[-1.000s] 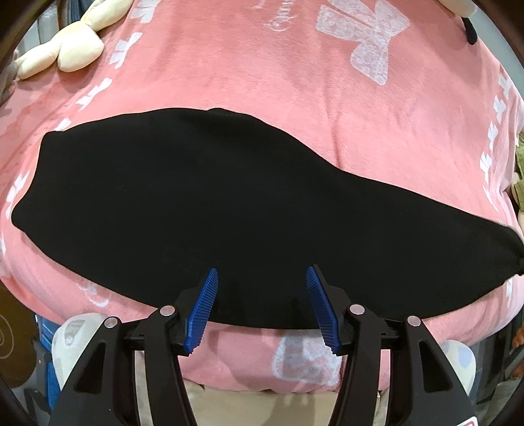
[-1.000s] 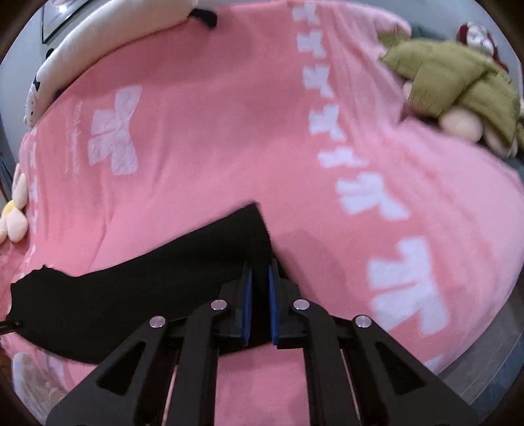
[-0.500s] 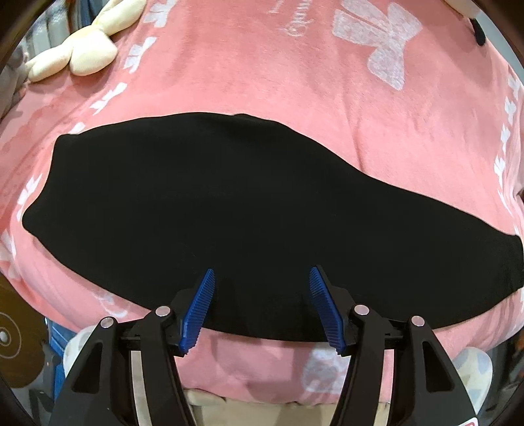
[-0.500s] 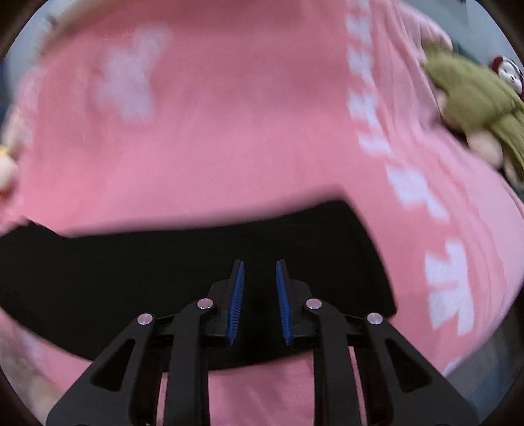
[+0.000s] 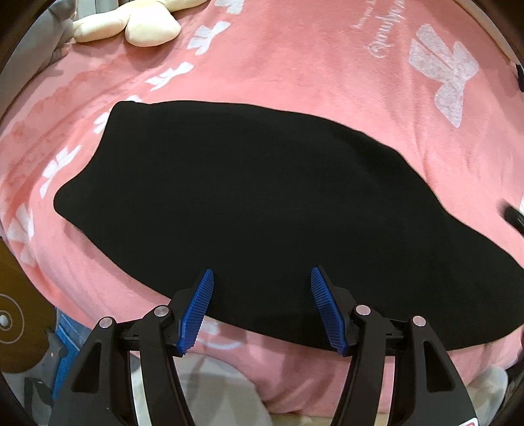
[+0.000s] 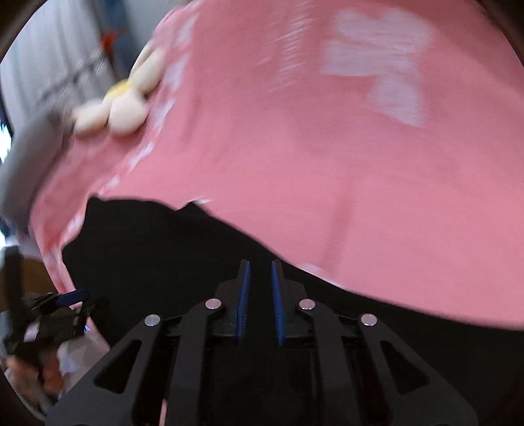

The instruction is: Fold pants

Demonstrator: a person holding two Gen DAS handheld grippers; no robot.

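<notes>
Right claw (image 6: 260, 272) now over mid-pants (image 6: 163, 262), narrowly parted, just closing, empty; left claw (image 5: 262, 278) spread above their near edge.

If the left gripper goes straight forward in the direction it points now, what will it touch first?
Most likely the black pants. The left gripper is open, and its fingertips sit just above the near hem of the pants, which lie flat on the pink blanket. Nothing else shows in that line, though depth is unclear.

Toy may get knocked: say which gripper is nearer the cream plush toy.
Left. Left gripper, jaws just opened, empty, hovers over pants toward the toy; right gripper, just closing, sits farther right.
</notes>
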